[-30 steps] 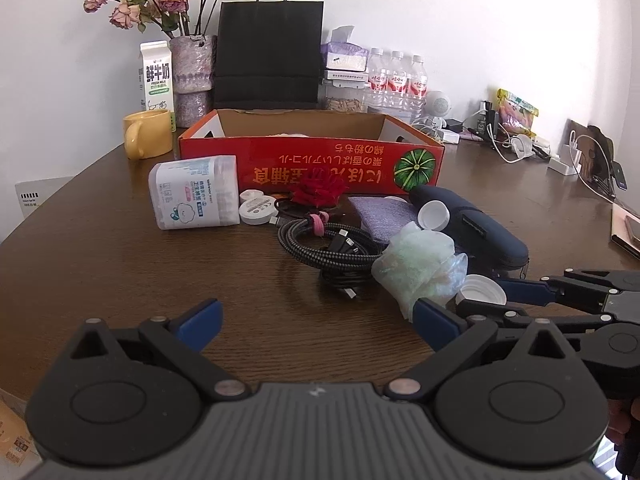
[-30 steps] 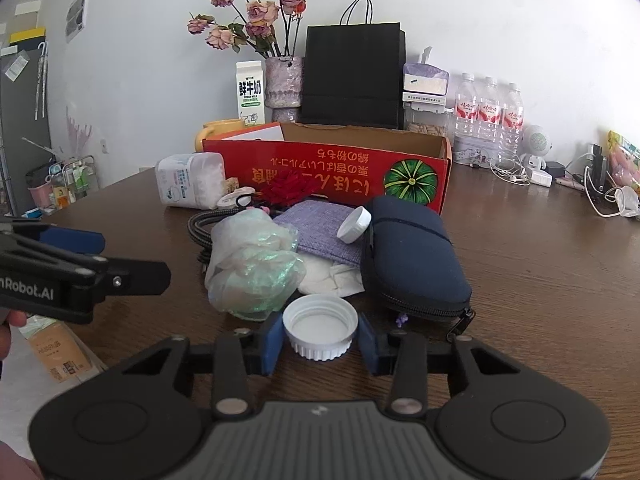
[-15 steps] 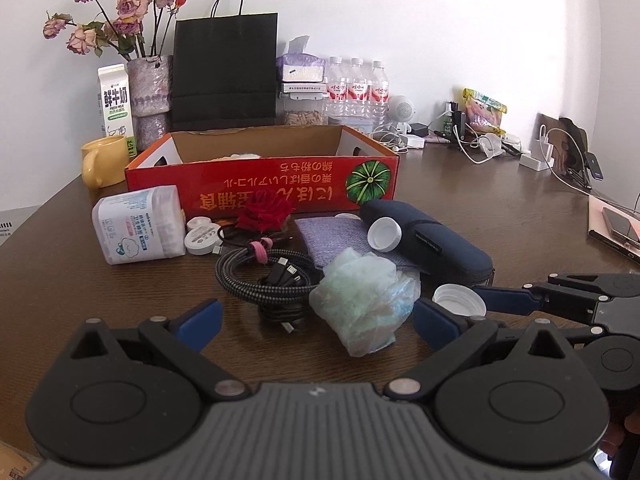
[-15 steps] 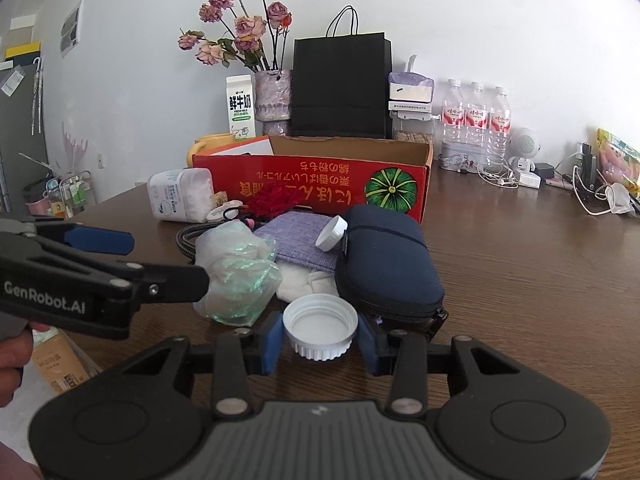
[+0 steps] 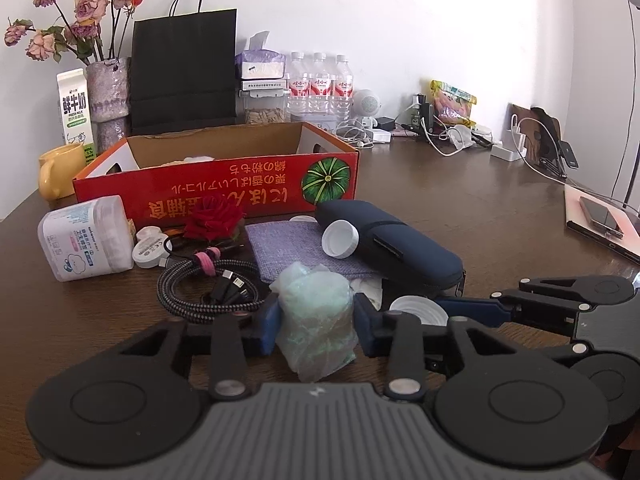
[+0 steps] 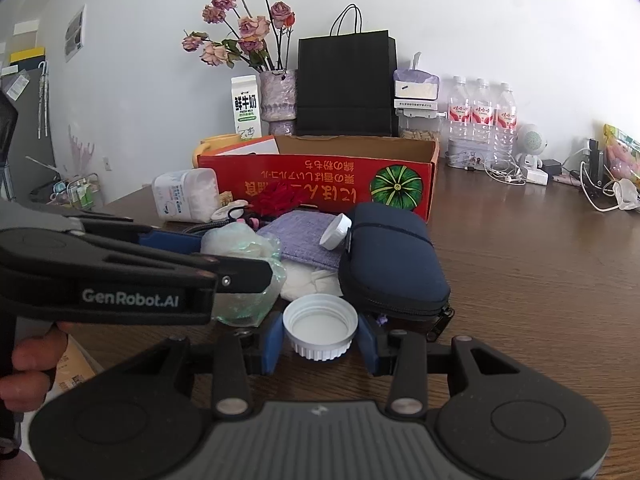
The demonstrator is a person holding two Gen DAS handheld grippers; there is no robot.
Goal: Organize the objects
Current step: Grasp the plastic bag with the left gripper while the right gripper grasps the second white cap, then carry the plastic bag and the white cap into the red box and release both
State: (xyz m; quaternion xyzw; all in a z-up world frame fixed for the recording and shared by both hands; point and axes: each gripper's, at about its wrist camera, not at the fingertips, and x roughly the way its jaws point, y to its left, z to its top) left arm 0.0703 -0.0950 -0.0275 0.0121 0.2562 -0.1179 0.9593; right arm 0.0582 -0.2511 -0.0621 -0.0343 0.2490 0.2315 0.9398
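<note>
We count two white caps [image 6: 320,330], one blue case [image 6: 394,264], one red box [image 5: 216,182], three bottles [image 5: 320,84]. Box contents mostly hidden. Left claw [image 5: 316,322] just closed, grasping crumpled bag [image 5: 316,320], near counter [image 5: 480,224] edge. Right claw [image 6: 320,340] clenched on near cap.

Left gripper [image 6: 240,256]: "GenRobot.AI" in white on its black finger arm.
Milk carton [image 6: 246,106]: "鲜牛奶" above small "FRESH MILK" — standing behind the red box, left of its far corner.
Red box [image 5: 216,188]: a row of yellow characters printed upside down, not readable with certainty.
White pack [image 5: 86,240]: small blue print, too fine to read — just left of the red box.
</note>
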